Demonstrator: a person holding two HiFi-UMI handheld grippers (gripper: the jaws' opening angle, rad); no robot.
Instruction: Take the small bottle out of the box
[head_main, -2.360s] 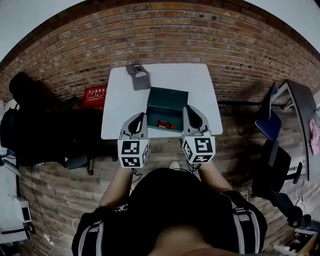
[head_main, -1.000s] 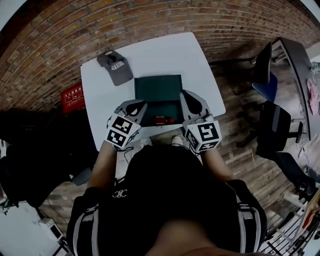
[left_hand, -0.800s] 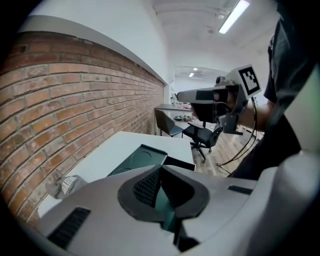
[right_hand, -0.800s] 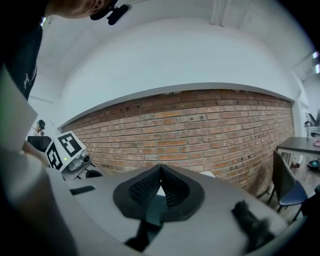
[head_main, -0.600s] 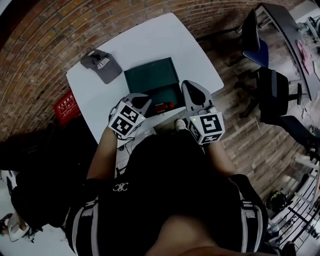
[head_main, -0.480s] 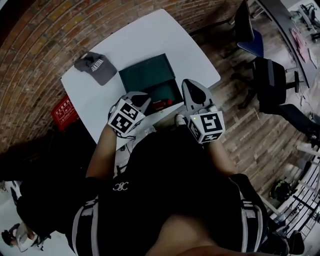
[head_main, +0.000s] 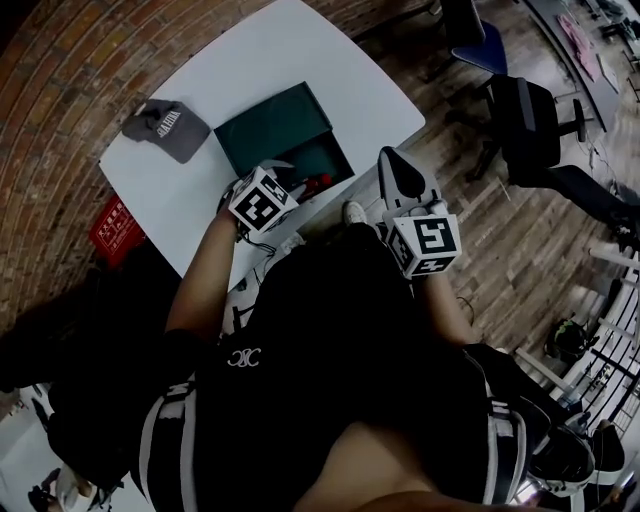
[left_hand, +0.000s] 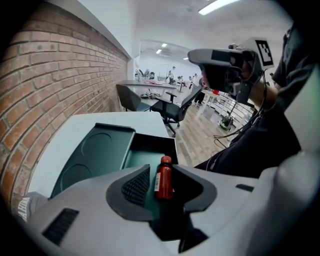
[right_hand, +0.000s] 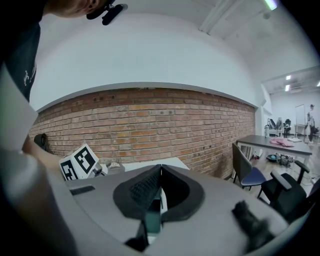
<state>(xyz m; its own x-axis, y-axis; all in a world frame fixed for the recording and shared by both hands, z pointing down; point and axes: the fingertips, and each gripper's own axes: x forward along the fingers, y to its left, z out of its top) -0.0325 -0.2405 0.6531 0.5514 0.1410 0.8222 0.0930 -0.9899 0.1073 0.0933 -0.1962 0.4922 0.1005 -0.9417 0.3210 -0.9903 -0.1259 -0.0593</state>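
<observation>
Left tool (left_hand: 161, 170): jaws have just been opening and now stand part-way apart. Their dark ribbed pads flank the small bottle (left_hand: 163, 179) without pressing it.

Bottle: red, cylindrical, red cap, pale label strip. It lies on the pale floor inside the box (left_hand: 150, 142), cap end away from the tool.

Box: dark green, rectangular, on the white desk (head_main: 300, 50). Its lid (left_hand: 95, 155) is folded back flat and shows two round recesses.

Right tool (right_hand: 160, 169): jaws closed tip to tip, empty, right of the box near the desk edge.

Grey fabric cap (head_main: 165, 128): left of the box lid, apart from it.
</observation>
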